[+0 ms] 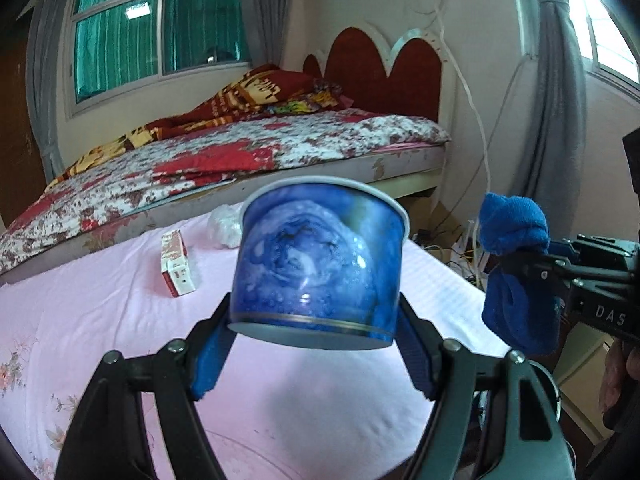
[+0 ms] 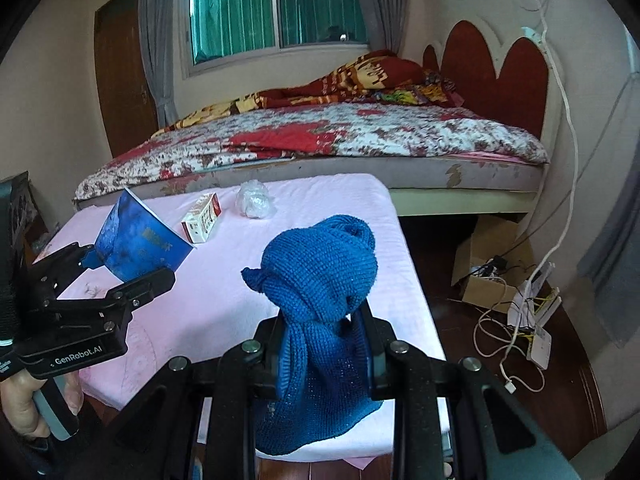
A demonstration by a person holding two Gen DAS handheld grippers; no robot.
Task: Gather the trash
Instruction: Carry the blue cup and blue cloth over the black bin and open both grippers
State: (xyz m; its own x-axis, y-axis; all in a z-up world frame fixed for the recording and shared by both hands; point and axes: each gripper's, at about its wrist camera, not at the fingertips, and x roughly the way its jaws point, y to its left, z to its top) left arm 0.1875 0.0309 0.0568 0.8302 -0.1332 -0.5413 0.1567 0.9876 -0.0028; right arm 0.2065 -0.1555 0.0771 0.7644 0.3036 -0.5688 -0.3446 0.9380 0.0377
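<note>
Carton (image 2: 201, 218) and plastic wad (image 2: 256, 200) sit at table's (image 2: 224, 304) far edge, ahead of you; carton's long axis runs away from you, nearer left gripper (image 2: 132, 268), clamped on blue cup (image 1: 320, 256); right gripper (image 2: 324, 344) pinches knit cloth (image 2: 320, 276).

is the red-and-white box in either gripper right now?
No: the red-and-white box lies on the pink cloth, while the left gripper holds the blue cup and the right gripper the blue knit cloth.

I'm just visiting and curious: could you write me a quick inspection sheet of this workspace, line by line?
Surface: pink cloth-covered table.
Job's things: blue paper cup and blue knitted cloth, both held; red-and-white small box and crumpled clear plastic lie on the table.
Clutter: open cardboard box on the floor.
Grippers: left hand-held gripper grips the cup; right hand-held gripper is shut on the cloth.
Cables: white cables on the floor.
Surroundings: bed, window.
</note>
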